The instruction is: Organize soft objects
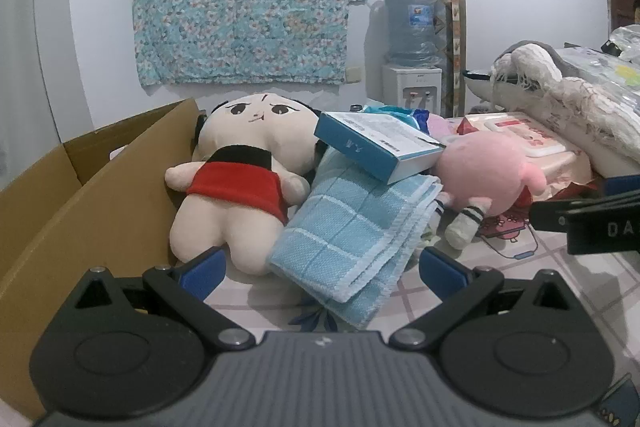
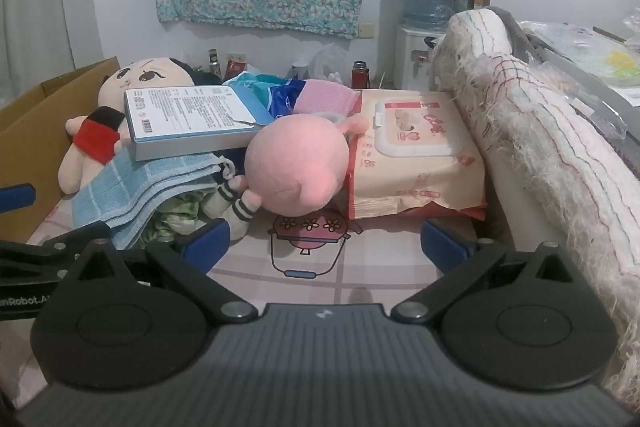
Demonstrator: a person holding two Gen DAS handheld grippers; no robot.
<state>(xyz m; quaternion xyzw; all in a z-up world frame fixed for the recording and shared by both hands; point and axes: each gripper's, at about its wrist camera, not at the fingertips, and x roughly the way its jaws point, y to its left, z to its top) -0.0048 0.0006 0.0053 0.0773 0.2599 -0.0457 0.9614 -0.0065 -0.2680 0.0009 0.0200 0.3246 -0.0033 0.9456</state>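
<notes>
Both grippers hover with fingers released, holding nothing. The left gripper [image 1: 320, 273] fills the bottom of its frame, its blue fingers [image 1: 204, 269] spread before a folded blue towel [image 1: 352, 227] at centre. A cream doll in a red top [image 1: 236, 183] lies left of centre against a cardboard box [image 1: 60, 211]. A blue carton [image 1: 376, 147] rests on the towel. The right gripper [image 2: 326, 245] faces a pink plush [image 2: 298, 169] at centre, touching a wet-wipes pack [image 2: 416, 163] to its right
</notes>
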